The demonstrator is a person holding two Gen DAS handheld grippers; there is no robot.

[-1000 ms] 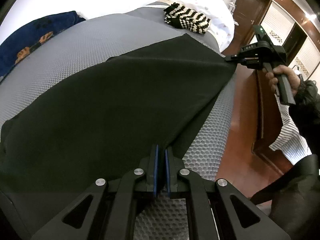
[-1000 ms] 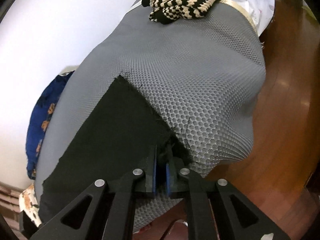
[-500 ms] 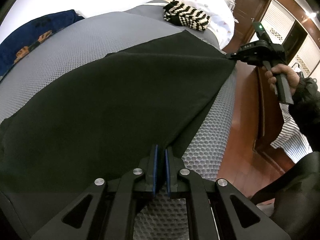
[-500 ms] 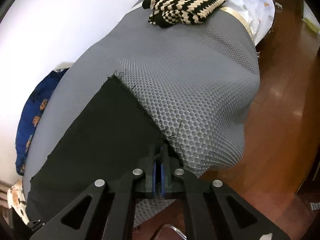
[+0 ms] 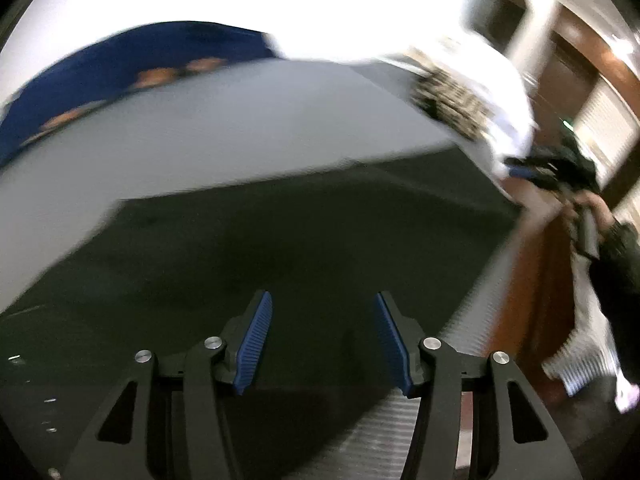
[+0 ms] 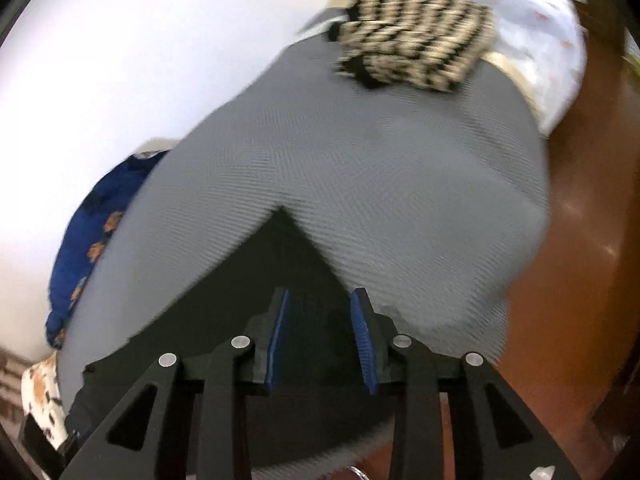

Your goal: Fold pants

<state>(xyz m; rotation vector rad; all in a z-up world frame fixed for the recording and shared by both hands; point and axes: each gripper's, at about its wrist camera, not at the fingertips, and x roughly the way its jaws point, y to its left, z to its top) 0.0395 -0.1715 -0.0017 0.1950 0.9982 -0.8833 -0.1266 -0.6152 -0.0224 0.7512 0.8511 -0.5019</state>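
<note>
Both frames are motion-blurred, so fine detail is lost. The black pants (image 5: 288, 248) lie flat on the grey mesh mattress (image 5: 224, 128) of the bed, spread w/ a straight far edge in the left wrist view; in the right wrist view one corner (image 6: 282, 216) of them comes to a point on the grey cover.

Left claw (image 5: 323, 340): released, blue pads well apart, nothing between them, hanging just over the near part of the pants. Right claw (image 6: 320, 340): also released, pads parted w/ only dark fabric showing below the gap, near the pants' edge towards the bed's side. From the left wrist view the right claw shows as a dark blur off the bed's right edge, in a hand (image 5: 588, 208).

Further up the bed: a black-and-cream striped knit (image 6: 416, 40) against a white pillow (image 6: 532, 20). A blue patterned cloth (image 6: 88, 248) lies along the wall side. Brown wood floor (image 6: 592, 240) beside the bed.
</note>
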